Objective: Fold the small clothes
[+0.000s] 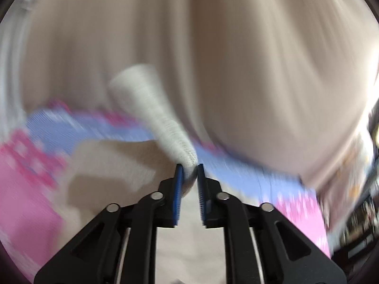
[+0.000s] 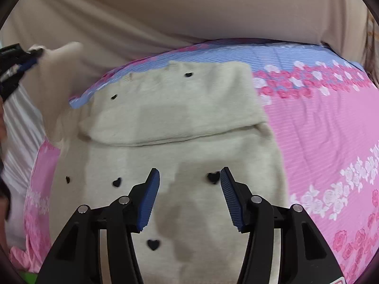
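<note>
Item: cream knit sweater (image 2: 180, 123) with small black hearts, spread on a pink and blue floral bedsheet (image 2: 319, 127), filling the centre of the right wrist view.

Far left of that view: the left gripper (image 2: 26, 56) enters at the upper left edge, with one sleeve (image 2: 61, 54) lifted off the bed toward it. In its own blurred view the left gripper (image 1: 188, 172) has its jaws clamped on the ribbed end of that sleeve (image 1: 151, 116), which trails up and left over the sheet.

Centre: one flap already lies folded across the sweater's upper half, its edge a clean horizontal crease.

Lower centre: right gripper (image 2: 189, 196), jaws apart, holding nothing, just above the lower body.

Status, as judged: the fold is under way. Remaining are the lifted sleeve, to be laid across, and any final fold.
</note>
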